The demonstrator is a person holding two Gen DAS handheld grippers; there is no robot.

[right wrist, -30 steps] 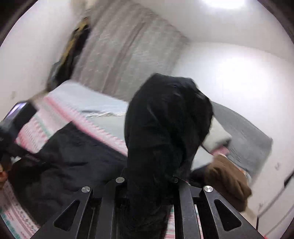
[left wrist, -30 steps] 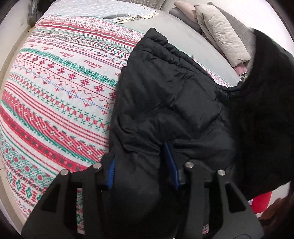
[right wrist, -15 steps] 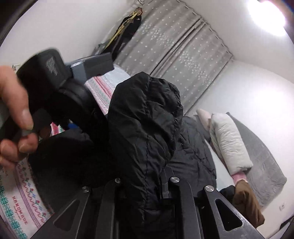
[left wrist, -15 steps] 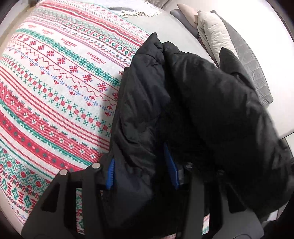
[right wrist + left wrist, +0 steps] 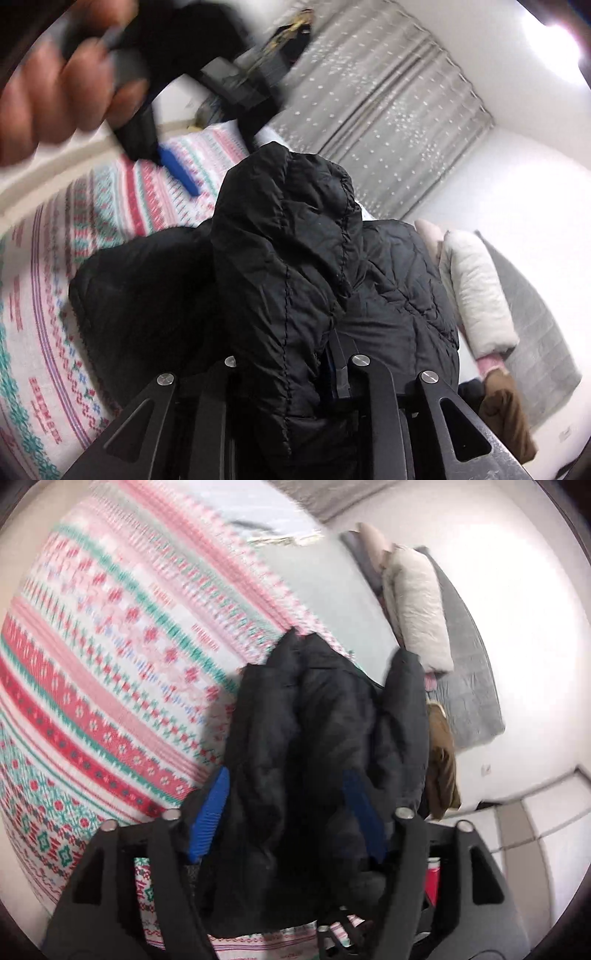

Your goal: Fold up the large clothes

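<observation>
2 tools hold parts of the black coat (image 5: 295, 266) over the bed (image 5: 110, 686): left tool (image 5: 288, 812) has just opened wide around it, right tool (image 5: 288, 373) is letting go, so the fold could flop open

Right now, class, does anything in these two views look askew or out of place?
Yes. The black padded jacket is bunched in a rumpled heap on the patterned bedspread, not laid flat. A brown garment hangs untidily off the bed's edge.
</observation>
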